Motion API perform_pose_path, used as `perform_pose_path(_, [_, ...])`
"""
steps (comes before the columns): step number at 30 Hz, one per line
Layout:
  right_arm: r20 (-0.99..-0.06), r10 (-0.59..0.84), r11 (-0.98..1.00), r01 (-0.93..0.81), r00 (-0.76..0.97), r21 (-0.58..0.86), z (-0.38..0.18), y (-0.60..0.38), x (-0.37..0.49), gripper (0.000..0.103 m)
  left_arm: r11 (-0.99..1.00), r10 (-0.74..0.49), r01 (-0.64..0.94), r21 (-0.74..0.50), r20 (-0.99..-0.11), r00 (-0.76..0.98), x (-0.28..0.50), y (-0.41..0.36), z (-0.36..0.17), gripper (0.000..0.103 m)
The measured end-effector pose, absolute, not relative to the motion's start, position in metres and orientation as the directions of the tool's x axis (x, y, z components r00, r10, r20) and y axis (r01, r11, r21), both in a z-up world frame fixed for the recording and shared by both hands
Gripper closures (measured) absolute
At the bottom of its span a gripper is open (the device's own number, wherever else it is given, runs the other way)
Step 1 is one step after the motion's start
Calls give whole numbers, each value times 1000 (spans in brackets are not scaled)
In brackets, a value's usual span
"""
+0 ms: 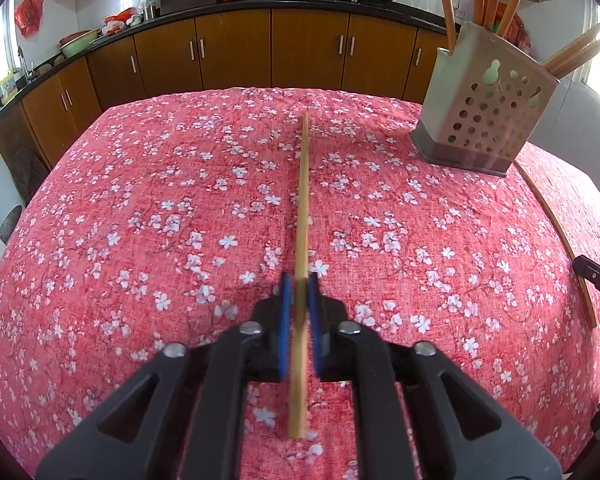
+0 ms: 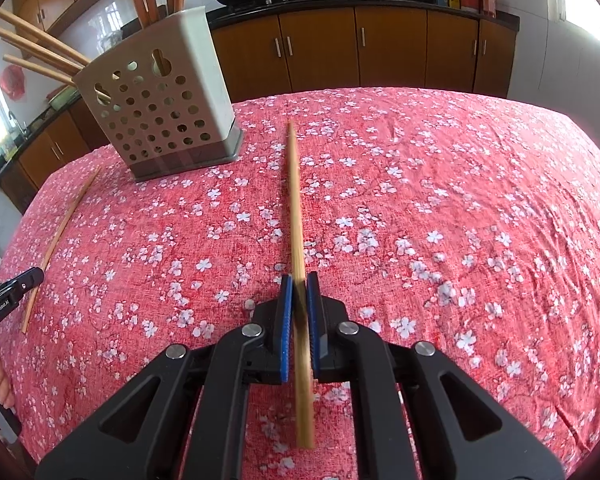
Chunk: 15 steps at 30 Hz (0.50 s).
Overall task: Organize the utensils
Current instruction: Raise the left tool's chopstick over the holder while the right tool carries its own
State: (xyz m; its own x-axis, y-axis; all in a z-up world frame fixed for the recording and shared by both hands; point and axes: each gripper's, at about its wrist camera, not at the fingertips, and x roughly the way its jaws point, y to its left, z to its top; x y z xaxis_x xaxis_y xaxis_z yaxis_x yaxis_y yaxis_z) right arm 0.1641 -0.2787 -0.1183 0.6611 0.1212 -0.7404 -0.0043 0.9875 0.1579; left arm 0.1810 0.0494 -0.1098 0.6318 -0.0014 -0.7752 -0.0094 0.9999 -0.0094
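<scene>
The left claw (image 1: 300, 284) is clamped on a chopstick (image 1: 302, 200), its blue pads pressing the wooden stick from both sides, and the right claw (image 2: 300, 284) is clamped the same way on a second chopstick (image 2: 294, 200). Each stick runs lengthwise out ahead of its claw, thin end forward and slanting down toward the flowered red tablecloth (image 1: 140, 200), with a short tail left behind the pads. The perforated holder (image 1: 484, 120), already bristling with chopsticks, stands on the cloth ahead and to the right of the left claw; from the right wrist view the holder (image 2: 160, 120) sits ahead and to the left. So it stands between the two hands, and neither looks clearly nearer to it. As I judge it, the next move turns on swinging a stick from this forward slant to upright over the holder's open top, which sits above the tip of either stick. Each wrist view shows the other hand's chopstick (image 2: 60, 236) low over the cloth with its black claw (image 2: 32, 278) at its near end
</scene>
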Motion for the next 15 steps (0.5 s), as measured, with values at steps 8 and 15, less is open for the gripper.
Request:
perform_pose_path(8, [-670, 116, 984, 7, 733, 179, -89, -291, 149, 95, 999, -37, 4, -45, -750, 660, 169, 55, -87, 95])
perform_pose_path(15, [-567, 98, 981, 15, 818, 192, -49, -303, 135, 95, 996, -76, 27, -86, -643, 762, 155, 57, -36, 95])
